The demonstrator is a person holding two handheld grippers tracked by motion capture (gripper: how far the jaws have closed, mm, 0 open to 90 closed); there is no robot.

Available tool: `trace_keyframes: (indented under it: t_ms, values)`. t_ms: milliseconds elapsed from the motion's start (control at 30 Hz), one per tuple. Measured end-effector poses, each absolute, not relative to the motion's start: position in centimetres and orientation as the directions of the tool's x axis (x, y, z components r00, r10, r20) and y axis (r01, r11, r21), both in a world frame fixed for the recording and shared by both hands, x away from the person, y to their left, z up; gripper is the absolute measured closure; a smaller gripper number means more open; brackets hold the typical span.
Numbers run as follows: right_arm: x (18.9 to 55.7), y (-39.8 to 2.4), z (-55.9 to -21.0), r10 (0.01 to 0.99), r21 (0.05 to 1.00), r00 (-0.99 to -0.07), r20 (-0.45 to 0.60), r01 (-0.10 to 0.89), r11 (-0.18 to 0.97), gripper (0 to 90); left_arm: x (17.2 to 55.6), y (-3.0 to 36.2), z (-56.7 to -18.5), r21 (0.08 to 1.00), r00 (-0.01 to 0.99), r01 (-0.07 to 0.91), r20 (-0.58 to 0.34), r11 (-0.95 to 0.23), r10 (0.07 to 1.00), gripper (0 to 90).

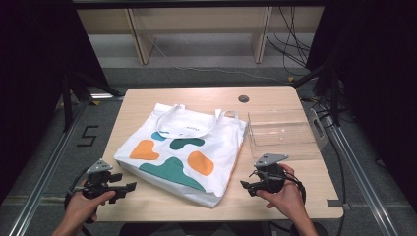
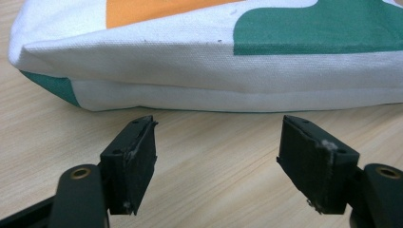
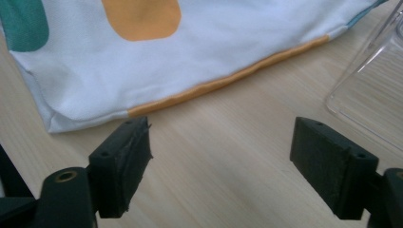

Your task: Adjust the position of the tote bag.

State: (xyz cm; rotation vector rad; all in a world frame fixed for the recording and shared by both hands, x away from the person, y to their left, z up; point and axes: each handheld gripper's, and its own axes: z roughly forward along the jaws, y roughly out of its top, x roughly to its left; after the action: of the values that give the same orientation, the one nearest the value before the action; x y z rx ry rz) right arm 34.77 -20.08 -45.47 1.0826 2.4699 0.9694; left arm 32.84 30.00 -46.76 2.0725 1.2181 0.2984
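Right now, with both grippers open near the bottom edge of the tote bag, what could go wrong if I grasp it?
1. The tote bag lies flat, so the left gripper, aimed at its folded bottom edge, may pinch one cloth layer or slide under it.
2. The clear tray sits close to the bag's side; the right gripper or pulled cloth might push it.
3. The loose handles may drag along the table.

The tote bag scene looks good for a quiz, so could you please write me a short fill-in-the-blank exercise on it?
1. The tote bag lies flat on the ____.
2. The clear plastic tray sits on the bag's ____ side in the high view.
3. Both the left hand-held gripper and the right hand-held gripper have their jaws ____.

Missing words: table; right; open
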Motion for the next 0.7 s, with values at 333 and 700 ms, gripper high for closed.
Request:
trace_keyframes:
  t_ms: [333,700]
  values:
    - [34.6,-19.5,-45.2,0.706,0.695,-0.708,0.029,0.522,0.495,29.8,32.8,29.8,-46.8,0.676,0.548,0.661,-0.141,-0.324,0.825,38.0]
    - [34.1,-17.8,-45.1,0.643,0.715,-0.765,0.040,0.471,0.516,35.3,32.6,29.5,-47.0,0.722,0.619,0.582,-0.096,-0.373,0.780,75.2]
